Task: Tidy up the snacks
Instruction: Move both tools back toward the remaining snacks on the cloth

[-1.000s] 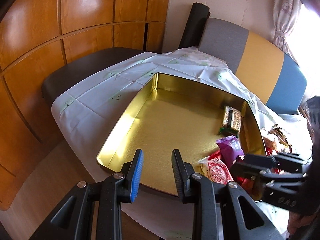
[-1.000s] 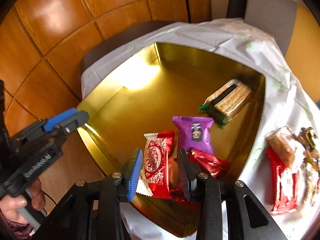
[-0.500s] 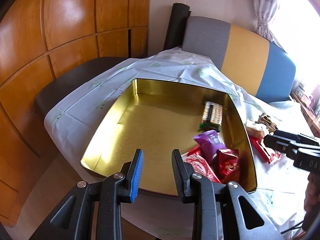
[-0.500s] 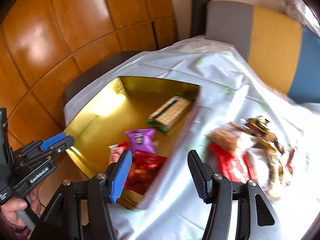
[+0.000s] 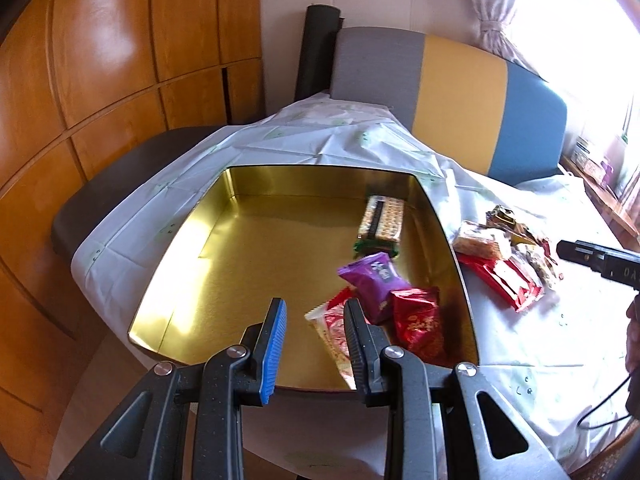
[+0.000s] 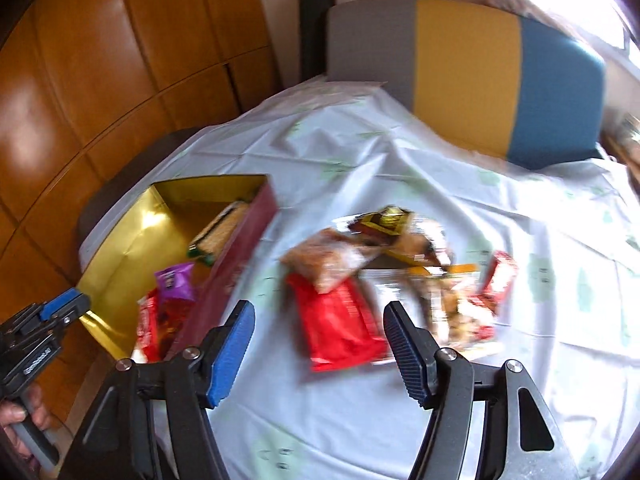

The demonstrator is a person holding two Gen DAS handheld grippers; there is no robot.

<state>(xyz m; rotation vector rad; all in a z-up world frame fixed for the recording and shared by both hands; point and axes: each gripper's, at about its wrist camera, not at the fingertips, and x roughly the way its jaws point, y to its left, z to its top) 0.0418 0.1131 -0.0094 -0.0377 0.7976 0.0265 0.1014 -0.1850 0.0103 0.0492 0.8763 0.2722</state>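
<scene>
- Currently the left gripper (image 5: 314, 326) is hanging narrow and empty over the near edge of the gold tin (image 5: 256, 276), four snacks already lying ahead of its fingers.
- Rightward, the right gripper (image 6: 316, 334) is opening, nothing between its jaws, hovering above the loose snack pile (image 6: 404, 264); the red packet (image 6: 340, 320) just beyond its fingertips looks like the next pick, needing a descent and squeeze.

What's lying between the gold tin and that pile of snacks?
Only bare tablecloth separates the tin from the snack pile, seen in the right wrist view.
</scene>
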